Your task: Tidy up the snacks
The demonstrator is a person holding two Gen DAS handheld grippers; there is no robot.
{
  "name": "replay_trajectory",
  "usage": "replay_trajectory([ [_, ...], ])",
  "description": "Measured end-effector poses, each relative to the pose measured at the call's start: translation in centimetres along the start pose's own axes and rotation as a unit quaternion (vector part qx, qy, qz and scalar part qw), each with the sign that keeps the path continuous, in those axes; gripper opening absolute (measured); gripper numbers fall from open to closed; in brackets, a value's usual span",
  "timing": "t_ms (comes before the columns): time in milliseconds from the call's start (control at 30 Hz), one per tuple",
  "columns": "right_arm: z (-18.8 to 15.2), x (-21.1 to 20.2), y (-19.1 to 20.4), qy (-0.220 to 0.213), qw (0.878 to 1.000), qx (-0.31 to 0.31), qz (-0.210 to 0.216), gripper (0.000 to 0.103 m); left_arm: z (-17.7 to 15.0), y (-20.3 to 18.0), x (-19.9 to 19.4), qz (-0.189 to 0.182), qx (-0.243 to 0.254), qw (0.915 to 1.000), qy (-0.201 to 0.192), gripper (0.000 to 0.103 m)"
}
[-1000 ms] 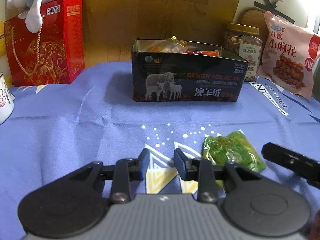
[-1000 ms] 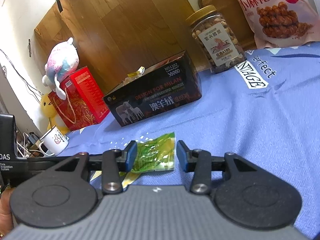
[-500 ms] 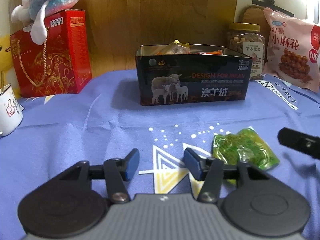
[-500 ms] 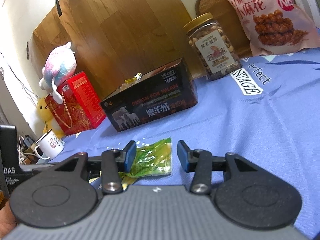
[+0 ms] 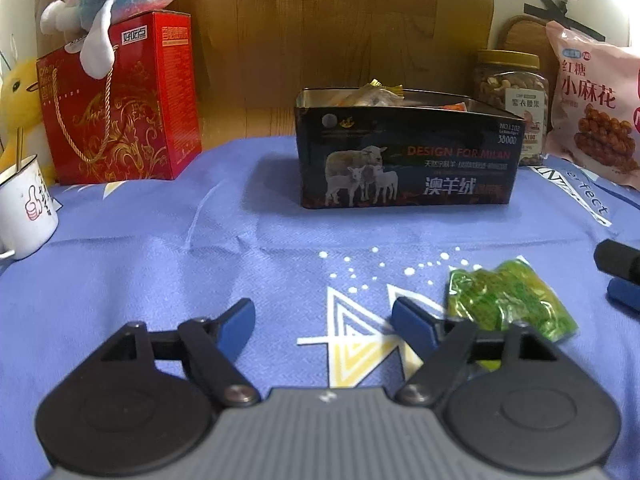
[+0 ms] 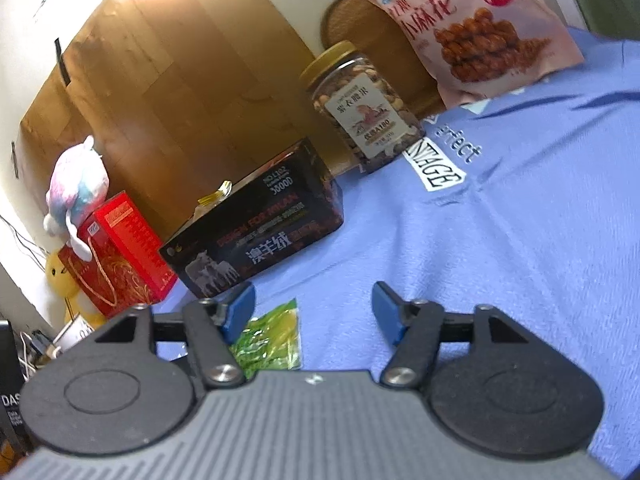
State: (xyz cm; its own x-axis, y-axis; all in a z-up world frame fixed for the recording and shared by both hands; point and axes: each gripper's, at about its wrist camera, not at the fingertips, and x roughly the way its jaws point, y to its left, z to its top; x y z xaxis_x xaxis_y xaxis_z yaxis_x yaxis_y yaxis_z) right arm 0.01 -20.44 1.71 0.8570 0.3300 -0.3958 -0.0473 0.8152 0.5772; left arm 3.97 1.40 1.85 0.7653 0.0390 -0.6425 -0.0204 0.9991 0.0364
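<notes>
A green snack packet (image 5: 508, 300) lies flat on the blue cloth (image 5: 200, 264). It sits just right of my left gripper (image 5: 324, 318), which is open and empty. A dark tin box (image 5: 404, 152) with sheep on it stands behind, open on top, with several snacks inside. In the right wrist view my right gripper (image 6: 314, 306) is open and empty. The green packet (image 6: 270, 338) lies by its left finger, partly hidden under it. The tin (image 6: 256, 236) is ahead to the left. The right gripper's fingertip (image 5: 618, 264) shows at the left view's right edge.
A red gift box (image 5: 120, 100) with a plush toy (image 5: 116, 4) on top stands at back left, and a white mug (image 5: 24, 208) at far left. A nut jar (image 5: 512, 100) and a pink snack bag (image 5: 596, 108) stand at back right.
Both grippers have opened wider. The left gripper has drawn back and left, so the packet sits further right. The right gripper has tilted and moved closer over the packet.
</notes>
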Motion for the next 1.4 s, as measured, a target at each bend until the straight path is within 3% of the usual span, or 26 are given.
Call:
replay_trajectory([
  [167,0.2,0.2,0.1,0.018,1.000,-0.003,0.001,0.071,0.0,0.3,-0.1,-0.011,-0.007,0.9999,0.000,0.083],
  [300,0.1,0.1,0.7,0.019,0.999,-0.026,0.018,0.070,-0.1,1.2,-0.3,-0.046,-0.024,0.9986,-0.010,0.079],
  [533,-0.3,0.6,2.6,0.040,0.994,-0.096,0.034,0.049,-0.2,2.0,-0.7,-0.087,-0.046,0.9949,-0.022,0.067],
  [733,-0.1,1.1,2.6,0.062,0.993,-0.091,0.034,0.032,-0.5,2.1,-1.4,-0.094,-0.052,0.9932,-0.046,0.066],
  [1033,1.6,1.3,3.0,0.065,0.994,-0.075,0.037,0.027,-0.9,1.6,-2.3,-0.099,-0.031,0.9916,-0.077,0.066],
  [1100,2.1,1.6,3.1,0.069,0.994,-0.074,0.036,0.027,-0.9,1.5,-2.2,-0.106,-0.028,0.9912,-0.074,0.065],
  [1167,2.6,2.0,3.1,0.075,0.994,-0.072,0.039,0.021,-0.8,1.7,-2.1,-0.121,-0.031,0.9899,-0.066,0.056],
  [1400,2.3,2.5,2.9,0.100,0.992,-0.066,0.042,0.020,-0.7,2.9,-1.2,-0.177,-0.061,0.9820,-0.027,0.046],
])
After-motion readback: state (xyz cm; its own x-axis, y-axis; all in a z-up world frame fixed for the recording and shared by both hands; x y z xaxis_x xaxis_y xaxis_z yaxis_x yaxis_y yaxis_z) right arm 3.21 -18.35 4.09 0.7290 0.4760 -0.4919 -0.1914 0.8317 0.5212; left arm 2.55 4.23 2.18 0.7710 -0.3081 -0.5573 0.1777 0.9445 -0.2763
